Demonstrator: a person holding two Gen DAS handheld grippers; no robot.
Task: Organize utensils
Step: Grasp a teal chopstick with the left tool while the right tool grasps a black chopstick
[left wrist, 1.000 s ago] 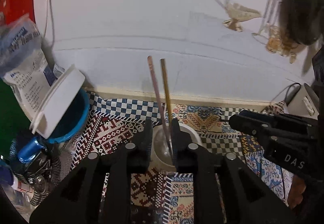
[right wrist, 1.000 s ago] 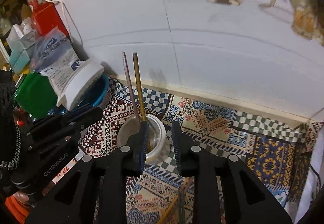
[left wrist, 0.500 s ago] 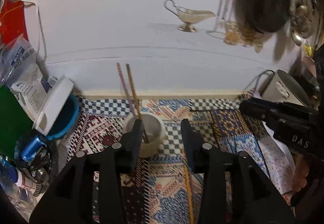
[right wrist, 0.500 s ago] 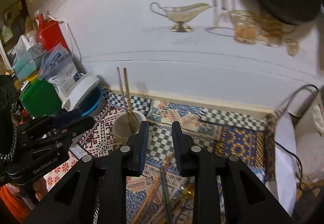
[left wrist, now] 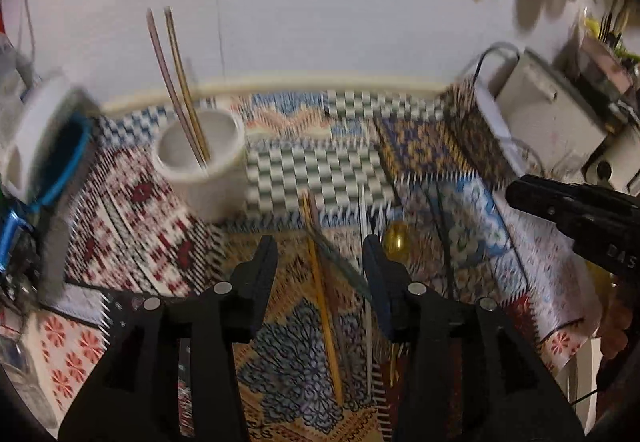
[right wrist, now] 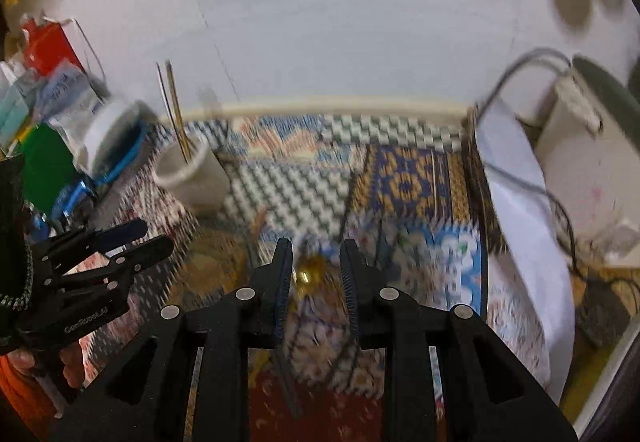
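A white cup [left wrist: 200, 158] stands on the patterned cloth and holds two chopsticks [left wrist: 178, 78], one pink and one gold; it also shows in the right wrist view [right wrist: 188, 174]. Several loose chopsticks [left wrist: 324, 306] and a gold spoon [left wrist: 396, 236] lie on the cloth. My left gripper [left wrist: 320, 254] is open and empty above the loose chopsticks. My right gripper [right wrist: 316, 258] is open, empty, its jaws on either side of the gold spoon [right wrist: 310, 272] just above it. Both views are motion-blurred.
A blue tub with a white lid [left wrist: 44, 146] and packets [right wrist: 48, 98] crowd the left. A white appliance with a cable [right wrist: 580, 146] stands at the right by the cloth's edge. The white wall [left wrist: 320, 22] closes the back.
Both grippers have pulled back from the cup and swung down toward the loose utensils. The left gripper has opened wider, and the right gripper has opened over the gold spoon.
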